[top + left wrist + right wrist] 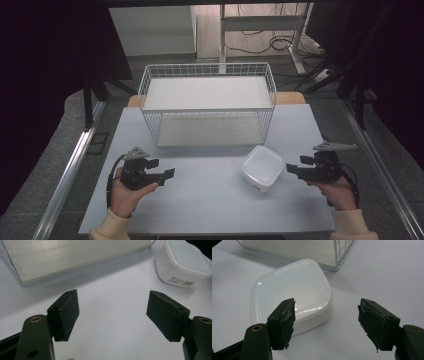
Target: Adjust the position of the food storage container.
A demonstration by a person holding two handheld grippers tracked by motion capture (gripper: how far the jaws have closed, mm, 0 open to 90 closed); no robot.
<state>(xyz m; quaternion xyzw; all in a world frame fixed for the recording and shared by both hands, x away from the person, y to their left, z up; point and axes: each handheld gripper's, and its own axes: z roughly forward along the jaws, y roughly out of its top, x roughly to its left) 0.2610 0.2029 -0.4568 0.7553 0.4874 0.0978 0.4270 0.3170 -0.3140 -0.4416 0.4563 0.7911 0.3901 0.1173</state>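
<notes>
A white square container (262, 167) with its lid on sits on the table right of centre. My right gripper (290, 168) is just to its right, pointing left at it. In the right gripper view the jaws of my right gripper (327, 320) stand open with nothing between them, and the container (292, 292) lies just beyond the left jaw. My left gripper (170, 173) is held over the left part of the table, pointing right, some way from the container. Its jaws (112, 312) are wide open over bare table, with the container (183, 263) at the upper right.
A white wire rack (207, 65) with an upper and a lower shelf stands at the back middle of the grey table (200, 205), just behind the container. Its lower shelf (75, 257) and wire corner (339, 255) are near each gripper. Metal rails run along both table sides.
</notes>
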